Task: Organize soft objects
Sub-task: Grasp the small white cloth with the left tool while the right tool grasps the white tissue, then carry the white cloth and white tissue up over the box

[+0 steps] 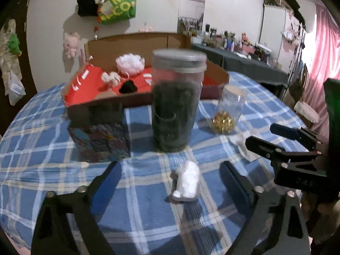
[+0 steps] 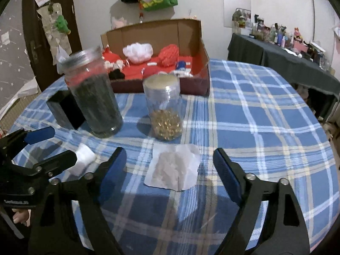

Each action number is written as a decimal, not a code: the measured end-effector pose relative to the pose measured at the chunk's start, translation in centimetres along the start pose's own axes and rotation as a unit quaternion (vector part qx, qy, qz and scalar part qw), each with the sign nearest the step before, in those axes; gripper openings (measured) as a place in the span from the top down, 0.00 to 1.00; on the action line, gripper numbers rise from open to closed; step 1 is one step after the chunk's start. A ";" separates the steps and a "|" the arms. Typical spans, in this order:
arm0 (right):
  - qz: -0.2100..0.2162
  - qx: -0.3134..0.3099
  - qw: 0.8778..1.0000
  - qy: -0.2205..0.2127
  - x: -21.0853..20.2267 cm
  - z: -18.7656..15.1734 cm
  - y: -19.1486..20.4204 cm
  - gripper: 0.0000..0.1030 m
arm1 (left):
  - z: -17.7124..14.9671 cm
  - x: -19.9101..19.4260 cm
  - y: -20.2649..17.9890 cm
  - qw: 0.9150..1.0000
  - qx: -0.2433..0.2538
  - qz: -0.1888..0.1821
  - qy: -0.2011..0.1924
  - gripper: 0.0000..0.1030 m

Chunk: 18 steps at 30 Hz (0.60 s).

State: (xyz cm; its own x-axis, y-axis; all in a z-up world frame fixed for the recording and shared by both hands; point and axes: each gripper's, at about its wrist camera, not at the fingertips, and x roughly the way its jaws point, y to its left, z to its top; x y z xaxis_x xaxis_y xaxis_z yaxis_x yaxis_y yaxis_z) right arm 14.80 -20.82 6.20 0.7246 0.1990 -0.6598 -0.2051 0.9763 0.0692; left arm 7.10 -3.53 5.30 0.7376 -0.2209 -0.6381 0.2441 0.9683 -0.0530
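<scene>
A small white soft lump point(image 1: 187, 182) lies on the blue plaid tablecloth point(image 1: 53, 114) between the fingers of my open left gripper point(image 1: 170, 180). It also shows in the right wrist view point(image 2: 84, 159). A flat white bag of pale stuff point(image 2: 174, 167) lies between the fingers of my open right gripper point(image 2: 170, 165). The right gripper also shows at the right of the left wrist view point(image 1: 261, 138). The left gripper shows at the left of the right wrist view point(image 2: 57, 146). A cardboard box point(image 2: 204, 48) with a red lining holds white, red and black soft items.
A tall jar of dark stuff point(image 1: 176, 99) and a small jar of gold bits point(image 1: 229, 110) stand in front of the box. A dark patterned box point(image 1: 99, 133) sits left of the tall jar. A cluttered dark side table point(image 2: 286, 57) stands at the right.
</scene>
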 end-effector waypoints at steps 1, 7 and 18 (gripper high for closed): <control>0.001 0.000 1.000 0.005 0.3 -0.1 0.0 0.35 | -0.2 0.6 -0.2 1.000 0.003 0.001 0.009 0.25; 0.019 -0.004 0.999 0.027 1.8 -1.1 0.0 0.67 | -1.1 2.7 -0.4 0.999 0.011 -0.008 0.044 0.59; 0.057 -0.010 0.998 0.002 0.5 -1.8 2.0 0.84 | -1.2 3.4 -0.1 0.997 0.001 -0.059 0.052 0.85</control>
State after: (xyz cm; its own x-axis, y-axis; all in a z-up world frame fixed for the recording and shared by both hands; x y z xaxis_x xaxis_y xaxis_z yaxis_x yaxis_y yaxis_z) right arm 13.58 -18.90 4.67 0.6922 0.3092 -0.6521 -0.2998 0.9451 0.1298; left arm 8.86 -4.26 2.21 0.6344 -0.3197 -0.7038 0.3261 0.9362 -0.1312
